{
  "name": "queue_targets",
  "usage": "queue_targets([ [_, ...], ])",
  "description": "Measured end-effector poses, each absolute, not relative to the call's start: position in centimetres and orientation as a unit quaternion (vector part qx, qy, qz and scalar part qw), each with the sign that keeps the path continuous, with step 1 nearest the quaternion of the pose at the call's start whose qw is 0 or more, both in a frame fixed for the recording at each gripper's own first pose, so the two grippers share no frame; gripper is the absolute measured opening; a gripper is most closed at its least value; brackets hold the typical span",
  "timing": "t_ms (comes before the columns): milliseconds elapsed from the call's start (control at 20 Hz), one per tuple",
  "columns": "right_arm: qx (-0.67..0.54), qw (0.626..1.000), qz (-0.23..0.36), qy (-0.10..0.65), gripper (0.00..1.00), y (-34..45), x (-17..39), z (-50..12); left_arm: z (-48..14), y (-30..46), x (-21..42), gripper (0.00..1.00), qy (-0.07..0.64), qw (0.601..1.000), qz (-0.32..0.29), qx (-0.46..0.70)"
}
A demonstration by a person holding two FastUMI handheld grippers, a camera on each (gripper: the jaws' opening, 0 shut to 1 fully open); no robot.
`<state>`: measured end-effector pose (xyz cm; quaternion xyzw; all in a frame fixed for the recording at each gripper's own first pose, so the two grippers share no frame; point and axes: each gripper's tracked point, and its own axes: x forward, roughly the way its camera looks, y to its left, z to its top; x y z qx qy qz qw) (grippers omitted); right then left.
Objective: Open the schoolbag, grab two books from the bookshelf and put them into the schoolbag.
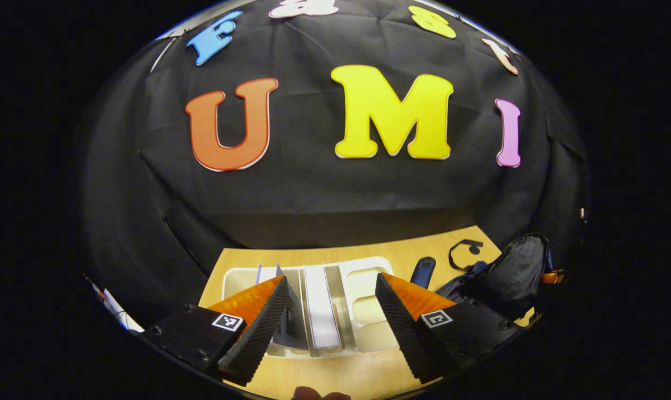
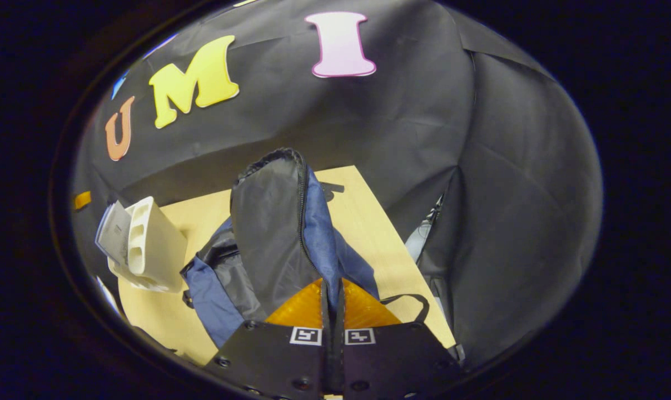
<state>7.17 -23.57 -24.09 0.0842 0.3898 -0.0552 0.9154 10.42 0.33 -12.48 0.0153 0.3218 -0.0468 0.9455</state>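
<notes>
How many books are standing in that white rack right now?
2, as far as I can tell: a greyish book at the rack's left, and a white one beside it, nearer the middle. More may be hidden behind the jaws.

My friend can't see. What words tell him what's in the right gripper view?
The hand-held gripper is shut on a fold of the blue and black schoolbag, which rises from the wooden table. A white bookshelf holding books stands to the left.

A recording booth: black cloth wall (image 1: 324, 189) drapes behind and beside a small wooden table (image 2: 363, 222), with a staged bookshelf (image 1: 363, 289) and schoolbag (image 2: 279, 233)
</notes>
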Motion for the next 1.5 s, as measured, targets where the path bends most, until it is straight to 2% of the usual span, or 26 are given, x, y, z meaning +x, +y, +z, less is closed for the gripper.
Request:
queue_targets([
  [200, 0.112, 0.911, -0.049, 0.394, 0.0, -24.2, 7.2, -24.5, -17.4, 0.9, 10.6, 1.0, 0.438, 0.897, -0.063, -0.012],
  [350, 0.11, 0.911, -0.043, 0.396, 0.01, -24.4, 7.3, -24.6, -20.0, 1.9, 10.3, 1.0, 0.501, 0.864, -0.055, 0.008],
  [650, 0.121, 0.909, -0.036, 0.398, 0.0, -24.8, 7.6, -24.9, -23.7, 1.7, 10.1, 0.99, 0.575, 0.817, -0.052, 0.001],
  [900, 0.128, 0.908, -0.032, 0.398, 0.01, -25.1, 7.9, -25.4, -25.5, 1.1, 9.1, 0.92, 0.62, 0.782, -0.049, -0.025],
  [1000, 0.129, 0.908, -0.031, 0.398, 0.0, -25.1, 7.9, -25.5, -25.9, 1.0, 8.6, 0.81, 0.636, 0.769, -0.047, -0.036],
  [1200, 0.128, 0.908, -0.029, 0.399, 0.0, -25.1, 8.0, -25.5, -26.5, 1.3, 8.0, 0.68, 0.654, 0.754, -0.042, -0.03],
  [1300, 0.126, 0.908, -0.028, 0.398, 0.01, -25.1, 8.0, -25.5, -26.4, 1.7, 8.1, 0.67, 0.657, 0.753, -0.035, -0.022],
  [1400, 0.124, 0.909, -0.026, 0.398, 0.01, -25.0, 8.1, -25.5, -26.4, 2.1, 7.9, 0.5, 0.661, 0.75, -0.028, -0.018],
  [1500, 0.124, 0.908, -0.025, 0.399, 0.01, -24.9, 8.0, -25.5, -26.1, 1.9, 7.5, 0.48, 0.666, 0.745, -0.028, -0.027],
])
